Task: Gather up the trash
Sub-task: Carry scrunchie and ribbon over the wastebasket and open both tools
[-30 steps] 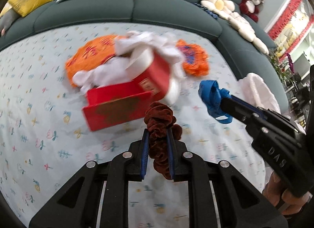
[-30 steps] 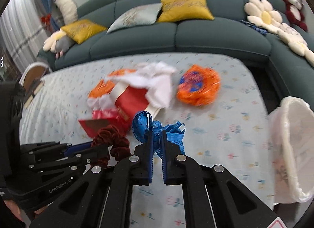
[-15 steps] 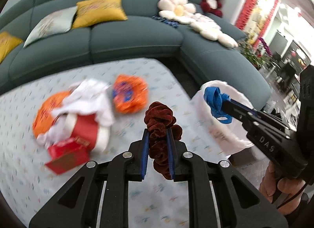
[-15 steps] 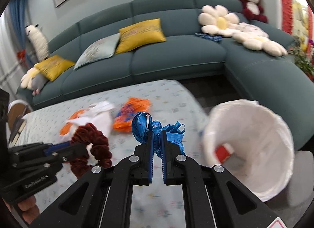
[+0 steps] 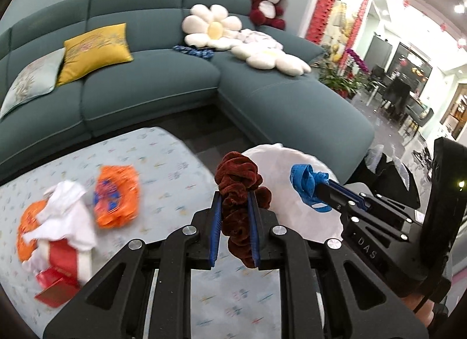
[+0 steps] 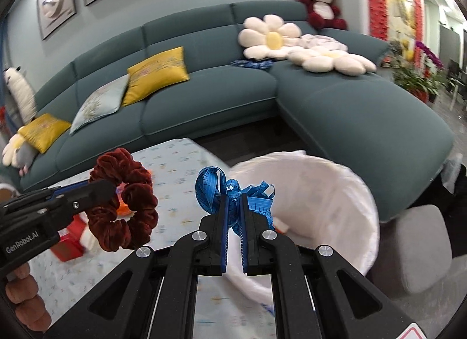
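Both clamped tools nearer the white-lined bin (image 6: 344, 193): left (image 5: 235, 219) pinching scrunchie (image 5: 238, 181), right (image 6: 233, 213) blue ribbon (image 6: 230, 190); perhaps one scrap (image 6: 281, 225) inside.

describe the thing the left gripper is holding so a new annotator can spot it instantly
Start at the big teal sofa, then drop to the patterned table in front of it. Above the table's edge, the left gripper pinches a dark red velvet scrunchie, a ruffled fabric ring. The right gripper beside it holds a crumpled blue tape, thin and flat, not plush.

Rust-brown velvet scrunchie (image 5: 239, 184), bright blue crumpled ribbon (image 6: 233, 193), white-lined round bin (image 6: 327, 193), teal fabric sofa (image 6: 210, 99).
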A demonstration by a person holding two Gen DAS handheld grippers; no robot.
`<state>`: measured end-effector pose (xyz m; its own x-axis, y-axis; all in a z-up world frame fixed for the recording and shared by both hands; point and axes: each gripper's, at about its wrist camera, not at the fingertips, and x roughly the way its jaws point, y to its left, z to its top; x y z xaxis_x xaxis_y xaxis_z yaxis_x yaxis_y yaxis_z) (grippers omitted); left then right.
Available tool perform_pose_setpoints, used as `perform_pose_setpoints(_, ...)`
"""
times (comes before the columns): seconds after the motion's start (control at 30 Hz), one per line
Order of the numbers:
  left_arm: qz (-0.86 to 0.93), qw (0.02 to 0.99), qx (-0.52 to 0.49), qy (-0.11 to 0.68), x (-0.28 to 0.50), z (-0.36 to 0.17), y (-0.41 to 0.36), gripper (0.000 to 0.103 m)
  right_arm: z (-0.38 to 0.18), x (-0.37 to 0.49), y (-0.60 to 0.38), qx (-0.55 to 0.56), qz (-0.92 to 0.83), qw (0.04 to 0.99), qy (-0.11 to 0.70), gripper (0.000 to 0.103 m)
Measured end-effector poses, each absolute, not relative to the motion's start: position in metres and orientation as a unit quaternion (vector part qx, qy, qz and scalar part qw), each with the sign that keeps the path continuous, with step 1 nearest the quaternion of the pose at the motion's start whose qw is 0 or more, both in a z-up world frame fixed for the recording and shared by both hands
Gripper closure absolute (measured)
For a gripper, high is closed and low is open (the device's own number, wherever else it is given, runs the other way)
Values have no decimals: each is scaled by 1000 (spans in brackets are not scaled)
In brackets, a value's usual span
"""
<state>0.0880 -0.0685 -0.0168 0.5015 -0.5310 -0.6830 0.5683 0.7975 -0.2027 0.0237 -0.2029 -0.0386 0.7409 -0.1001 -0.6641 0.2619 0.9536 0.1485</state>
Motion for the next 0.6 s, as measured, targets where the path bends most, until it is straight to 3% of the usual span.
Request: perform_pose_setpoints(0.6,-358,847,21,393,93,-33,-137,86,-55,10,-259,155,-148,911,351,97)
